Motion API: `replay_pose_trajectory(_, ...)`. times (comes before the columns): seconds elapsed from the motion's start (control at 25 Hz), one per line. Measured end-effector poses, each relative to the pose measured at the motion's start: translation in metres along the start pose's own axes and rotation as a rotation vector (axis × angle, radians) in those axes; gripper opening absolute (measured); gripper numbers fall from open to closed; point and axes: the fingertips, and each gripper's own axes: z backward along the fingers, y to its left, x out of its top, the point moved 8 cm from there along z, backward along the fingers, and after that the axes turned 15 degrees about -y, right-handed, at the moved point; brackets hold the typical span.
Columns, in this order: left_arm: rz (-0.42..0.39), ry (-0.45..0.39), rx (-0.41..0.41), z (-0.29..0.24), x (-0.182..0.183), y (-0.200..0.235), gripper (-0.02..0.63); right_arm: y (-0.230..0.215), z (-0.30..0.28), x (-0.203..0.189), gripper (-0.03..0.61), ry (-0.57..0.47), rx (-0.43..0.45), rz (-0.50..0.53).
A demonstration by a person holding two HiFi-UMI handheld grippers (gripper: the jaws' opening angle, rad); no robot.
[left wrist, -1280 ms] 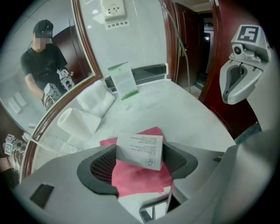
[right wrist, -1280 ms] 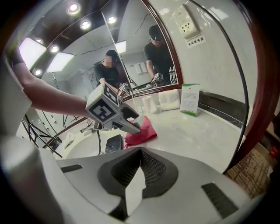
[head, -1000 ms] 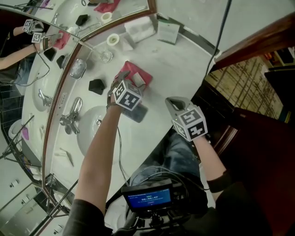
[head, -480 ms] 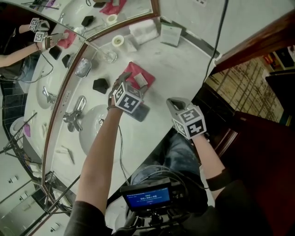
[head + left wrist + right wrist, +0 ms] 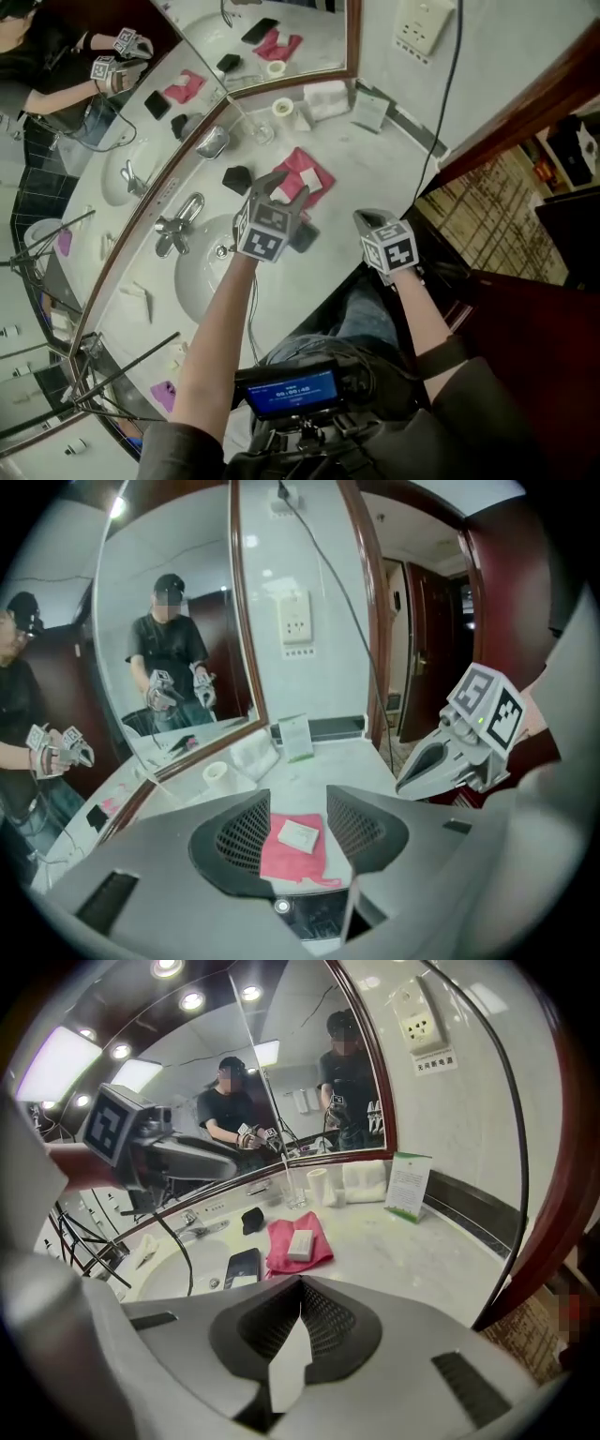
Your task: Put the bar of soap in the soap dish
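1. We stand at a pale marble vanity counter (image 5: 375, 164) in a bathroom. A wood-framed mirror (image 5: 187, 56) runs along its far edge, and a round sink basin (image 5: 202, 277) with a chrome faucet (image 5: 183, 223) sits at the left
2. The bar of soap (image 5: 300, 1244) (white and rectangular) lies flat on a pink cloth (image 5: 279, 1234) spread on the counter to the right of the basin, and neither gripper touches it
3. A dark phone (image 5: 243, 1267) lies just beside the cloth on the basin side, and a small black object (image 5: 249, 1220) sits near the cloth's far corner, toward the mirror
4. Along the back of the counter we see a clear glass (image 5: 262, 131), a roll of tissue (image 5: 282, 107), a folded white towel (image 5: 325, 98) and a small card (image 5: 370, 111) propped against the wall
5. The left gripper (image 5: 277, 185) hovers well above the cloth and phone, pointing down at a slant. Its jaws have just been closing partway, yet they stand apart with nothing between the pads, and through the gap we see the soap lying on the cloth below
6. The right gripper (image 5: 362, 218) hangs near the counter's front edge, to the right of the left one. Its jaws are pressed together and hold nothing
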Motion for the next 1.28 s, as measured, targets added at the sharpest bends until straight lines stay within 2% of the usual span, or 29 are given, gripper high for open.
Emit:
replay_pose_trajectory(0.16,0.050,-0.095,0.063,0.050,0.024,0.005,0.103,0.005,-0.001,0.007,0.009,0.007,-0.003,0.023)
replay_pose_trajectory(0.36,0.134,-0.193,0.178,0.119,0.026,0.021,0.005,0.012,-0.003,0.013,0.009,0.025,-0.007,0.065)
replay_pose_trajectory(0.64,0.274,-0.290,0.353,0.219,0.007,0.045,0.000,0.026,-0.005,0.020,0.009,0.033,-0.003,0.100)
replay_pose_trajectory(0.72,0.292,-0.308,0.404,0.243,0.003,0.047,0.000,0.027,-0.005,0.020,0.009,0.040,-0.004,0.106)
replay_pose_trajectory(1.0,0.283,-0.346,0.528,0.312,-0.010,0.042,0.000,0.041,-0.007,0.023,0.009,0.042,0.010,0.128)
replay_pose_trajectory(1.28,0.270,-0.375,0.583,0.341,-0.014,0.035,0.000,0.053,-0.005,0.026,0.009,0.038,0.034,0.147)
